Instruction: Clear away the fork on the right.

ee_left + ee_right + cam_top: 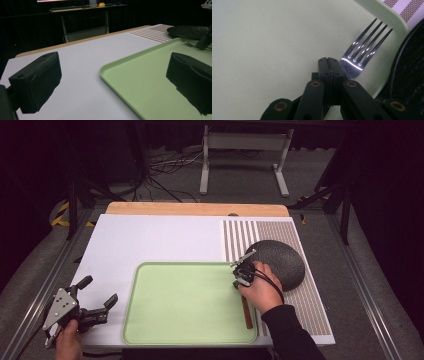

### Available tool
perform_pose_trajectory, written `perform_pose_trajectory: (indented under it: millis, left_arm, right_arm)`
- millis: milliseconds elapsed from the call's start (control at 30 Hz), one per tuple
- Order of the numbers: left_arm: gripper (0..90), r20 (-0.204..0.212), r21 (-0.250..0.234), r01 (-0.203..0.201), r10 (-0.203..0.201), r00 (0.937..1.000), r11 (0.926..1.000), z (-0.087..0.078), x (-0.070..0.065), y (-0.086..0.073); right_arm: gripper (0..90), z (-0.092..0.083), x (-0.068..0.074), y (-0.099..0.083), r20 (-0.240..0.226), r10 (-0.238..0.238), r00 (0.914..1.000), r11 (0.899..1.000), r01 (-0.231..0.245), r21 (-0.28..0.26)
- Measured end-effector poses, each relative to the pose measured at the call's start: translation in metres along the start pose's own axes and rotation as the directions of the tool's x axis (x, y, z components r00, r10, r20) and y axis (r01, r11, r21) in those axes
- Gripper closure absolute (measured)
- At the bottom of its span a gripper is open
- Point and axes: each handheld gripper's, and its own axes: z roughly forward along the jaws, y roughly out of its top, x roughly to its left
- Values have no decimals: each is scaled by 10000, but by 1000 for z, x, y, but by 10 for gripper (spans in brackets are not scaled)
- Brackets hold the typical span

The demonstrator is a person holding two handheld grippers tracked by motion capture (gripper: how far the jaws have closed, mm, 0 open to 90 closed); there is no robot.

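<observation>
- R claw point(329, 61): I see its jaws pressed together, nothing between them. Tips sit on the green tray point(150, 320) floor, just beside the fork point(364, 47).
- Fork: lies inside the tray at its right-hand rim, tines toward the far-right corner. In the high view the brown handle point(246, 312) runs back under my R hand point(261, 292). Fork not gripped; whether the jaw side touches its neck I can't tell.
- L claw point(97, 297): jaws wide apart, holding nothing, hovering over the white tabletop point(150, 240) at the near-left corner, left of the tray.
- Dark round plate point(280, 260): on the striped mat point(240, 240), right of the tray, close to the fork tines.
- Writing/brands: none readable on tray, fork, plate or claws.
</observation>
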Motion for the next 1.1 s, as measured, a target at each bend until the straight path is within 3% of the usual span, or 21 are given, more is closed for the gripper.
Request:
perform_pose_trajectory:
  millis: [700,800,833,900,933,1033,1100]
  left_arm:
    - [6,7,-8,13,-13,10000,10000,0,0,0]
    - [6,6,-9,12,-12,10000,10000,0,0,0]
    - [6,7,-13,7,-7,10000,10000,0,0,0]
    - [6,11,-14,4,-4,10000,10000,0,0,0]
    - [6,10,-11,1,-1,10000,10000,0,0,0]
    - [6,1,-10,17,-17,10000,10000,0,0,0]
    - [6,1,-5,5,-5,10000,10000,0,0,0]
  right_arm:
    - [894,-3,-4,-5,-15,606,9982,9981,-606,-139]
    - [769,-8,-3,-5,-157,610,9980,9963,-619,-591]
    - [691,-9,-3,-5,-148,570,9983,9958,-579,-710]
    - [427,-12,-2,-4,-133,659,9977,9881,-671,-1384]
    - [358,-14,-2,-3,-215,730,9971,9815,-757,-1756]
    - [232,-22,-1,-1,-253,568,9981,9726,-611,-2245]
    - [200,-29,-1,0,-77,359,9993,9658,-367,-2569]
